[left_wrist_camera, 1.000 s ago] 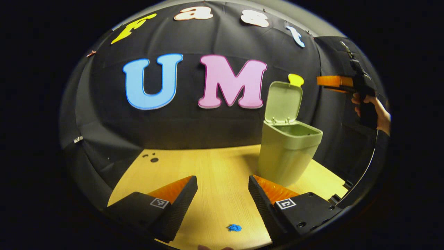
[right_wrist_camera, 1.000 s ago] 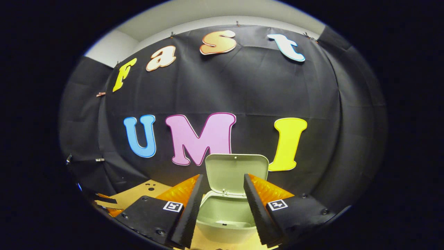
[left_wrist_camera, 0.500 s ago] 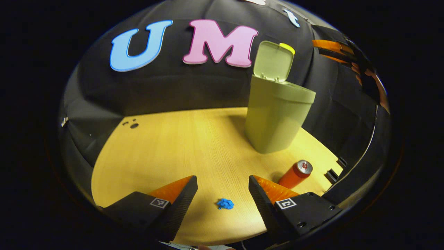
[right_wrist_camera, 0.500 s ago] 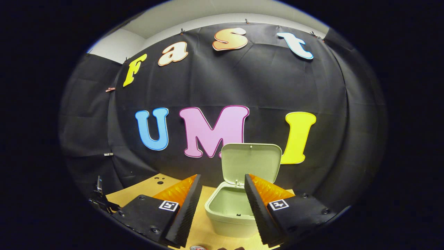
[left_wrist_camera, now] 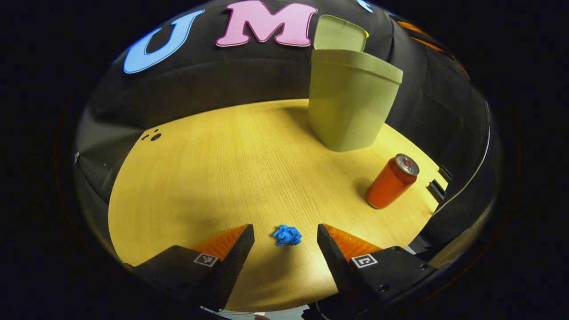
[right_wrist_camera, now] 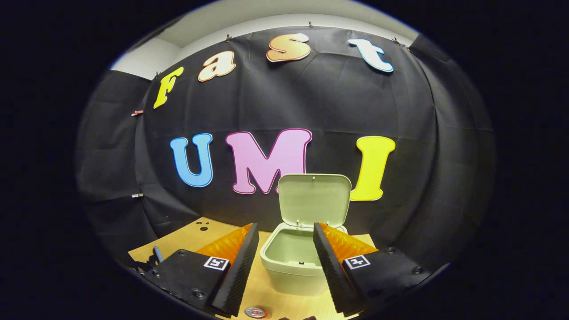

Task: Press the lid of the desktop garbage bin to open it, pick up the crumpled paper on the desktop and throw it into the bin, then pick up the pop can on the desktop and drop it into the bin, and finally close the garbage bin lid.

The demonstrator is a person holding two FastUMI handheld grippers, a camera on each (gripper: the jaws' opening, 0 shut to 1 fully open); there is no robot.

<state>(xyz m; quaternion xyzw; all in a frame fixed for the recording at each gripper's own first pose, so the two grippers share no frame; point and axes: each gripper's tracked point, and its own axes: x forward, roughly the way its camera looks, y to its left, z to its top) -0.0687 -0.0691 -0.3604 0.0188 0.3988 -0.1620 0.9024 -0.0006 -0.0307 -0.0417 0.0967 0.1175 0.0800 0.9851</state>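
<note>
The green bin [left_wrist_camera: 351, 102] stands at the back right of the wooden table [left_wrist_camera: 213, 169], its lid [left_wrist_camera: 340, 39] raised upright. In the right gripper view the bin [right_wrist_camera: 291, 262] shows its empty inside under the standing lid [right_wrist_camera: 313, 200]. A small blue crumpled paper [left_wrist_camera: 286, 234] lies near the table's front edge, just ahead of my left gripper [left_wrist_camera: 284, 238], which is open with the paper close to the gap between its fingertips. An orange pop can [left_wrist_camera: 392, 181] stands right of it; its top [right_wrist_camera: 254, 312] peeks in below my right gripper [right_wrist_camera: 284, 235], open, high in front of the bin.
A few dark holes [left_wrist_camera: 152, 136] mark the table's far left part. The black cloth wall runs close behind the bin. The table's right edge carries dark clips [left_wrist_camera: 438, 189] near the can.
My left gripper has dropped and tilted down toward the table, bringing the blue paper up to its fingertips and the can into view. The right gripper has drawn back slightly from the bin.
</note>
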